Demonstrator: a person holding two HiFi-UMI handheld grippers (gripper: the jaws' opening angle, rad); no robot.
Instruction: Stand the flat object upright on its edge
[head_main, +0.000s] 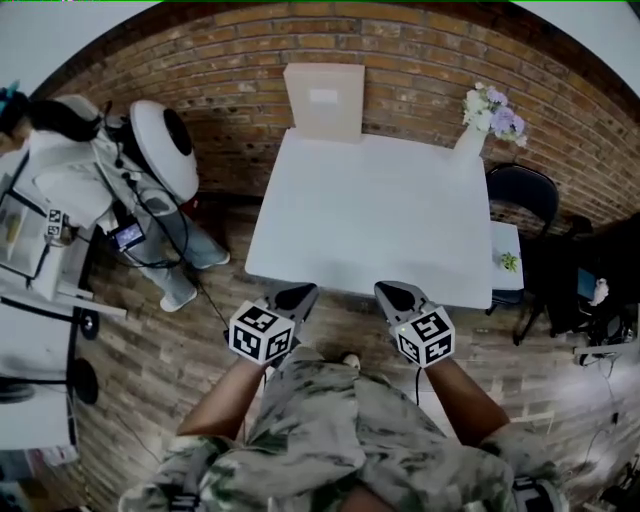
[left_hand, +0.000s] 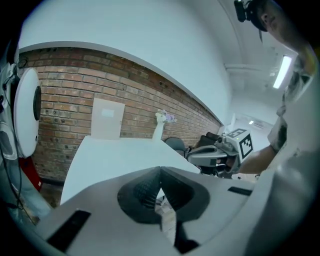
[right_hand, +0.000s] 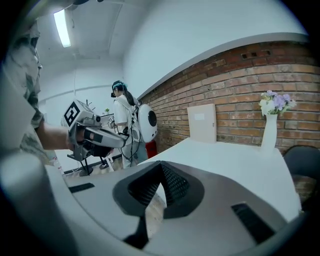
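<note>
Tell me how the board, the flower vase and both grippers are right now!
Flat board: standing upright on its edge at the table's far side.
Flower vase: upright at the far right corner.
Left gripper: jaws shut, empty.
Right gripper: jaws shut, empty.

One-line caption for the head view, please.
Left tongs and right tongs, shut and empty, short of the white table; flat panel upright at its far edge.
</note>
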